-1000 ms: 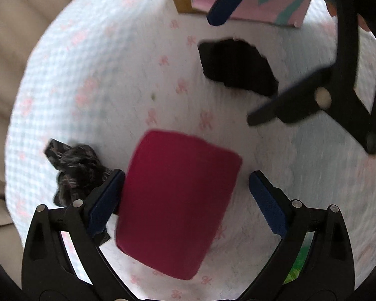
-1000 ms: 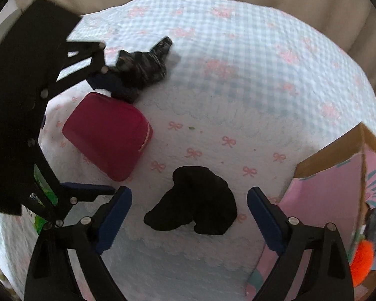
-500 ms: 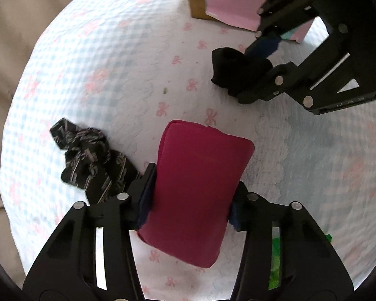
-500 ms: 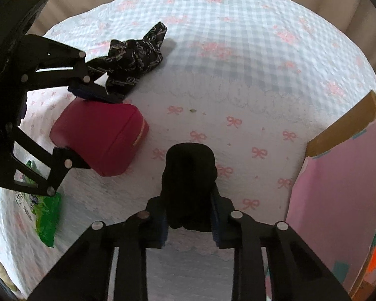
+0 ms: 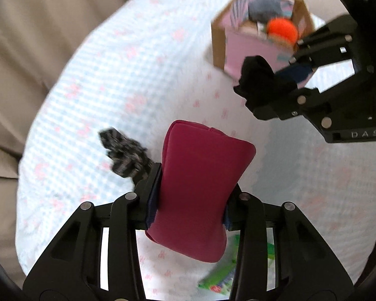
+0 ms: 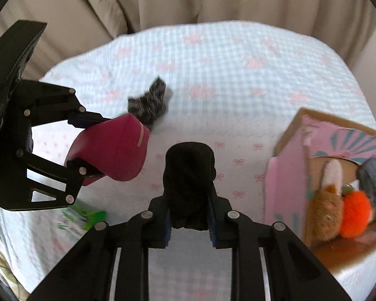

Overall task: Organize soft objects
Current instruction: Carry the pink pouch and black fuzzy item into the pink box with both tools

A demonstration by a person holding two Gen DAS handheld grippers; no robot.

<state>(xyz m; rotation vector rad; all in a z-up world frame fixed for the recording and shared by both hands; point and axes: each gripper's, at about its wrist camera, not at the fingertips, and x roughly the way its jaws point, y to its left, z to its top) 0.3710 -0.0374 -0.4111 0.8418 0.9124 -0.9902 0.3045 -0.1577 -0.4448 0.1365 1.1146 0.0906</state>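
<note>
My left gripper (image 5: 189, 200) is shut on a crimson soft pouch (image 5: 200, 188) and holds it above the bed; it also shows in the right wrist view (image 6: 115, 150). My right gripper (image 6: 189, 213) is shut on a black sock bundle (image 6: 189, 175), lifted off the cover, also seen in the left wrist view (image 5: 258, 82). A black-and-white patterned cloth (image 5: 125, 155) lies on the cover to the left. An open pink cardboard box (image 6: 300, 165) at the right holds an orange pompom (image 6: 354, 213), a brown plush (image 6: 325, 215) and a grey item (image 6: 373, 178).
A green wipes packet (image 5: 228, 273) lies on the pale checked cover (image 5: 112, 62) near the front. Beige cushions (image 6: 163, 0) rise behind the cover. The box (image 5: 238, 47) stands at the far right of the cover in the left wrist view.
Both grippers closed on their items and lifted them off the cover: the left on the crimson pouch, the right on the black sock bundle. Both views now look from higher up.
</note>
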